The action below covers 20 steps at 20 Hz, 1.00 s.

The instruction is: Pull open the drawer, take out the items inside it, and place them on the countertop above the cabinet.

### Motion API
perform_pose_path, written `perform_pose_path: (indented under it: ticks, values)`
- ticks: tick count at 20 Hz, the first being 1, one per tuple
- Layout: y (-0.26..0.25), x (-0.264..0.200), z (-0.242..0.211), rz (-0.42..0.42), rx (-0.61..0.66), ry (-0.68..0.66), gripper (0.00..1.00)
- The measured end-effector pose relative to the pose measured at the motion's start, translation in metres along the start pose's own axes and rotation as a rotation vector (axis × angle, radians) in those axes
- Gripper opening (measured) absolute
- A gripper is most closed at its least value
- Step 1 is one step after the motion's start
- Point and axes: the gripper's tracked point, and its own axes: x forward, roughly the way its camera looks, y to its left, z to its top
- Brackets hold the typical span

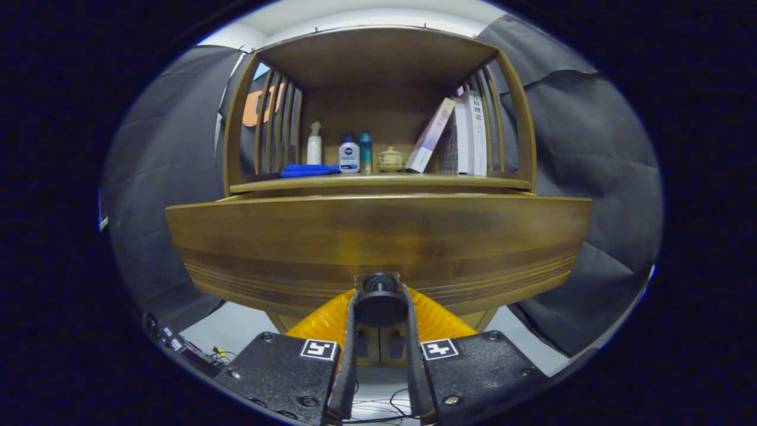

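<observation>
The brown wooden drawer front (378, 242) stands pulled out from the cabinet, close before me, and hides whatever lies inside. Its round dark knob (379, 296) sits between my two fingers, and my gripper (379, 291) is shut on it, one finger pressing each side. Above the drawer runs the wooden countertop (378, 183) under an open shelf hutch.
On the countertop stand a white spray bottle (314, 144), a small white bottle (349, 154), a teal bottle (365, 152), a lidded cup (390, 157), a blue cloth (309, 170) and leaning books (458, 135). Slatted side panels (273, 121) close the hutch. Cables (201, 355) lie on the floor.
</observation>
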Motion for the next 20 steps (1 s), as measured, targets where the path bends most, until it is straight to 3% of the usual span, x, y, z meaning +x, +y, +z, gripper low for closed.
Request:
perform_pose_path:
  ticks: [20]
  values:
    - [0.002,-0.059,-0.026,0.021,0.045,0.034,0.38]
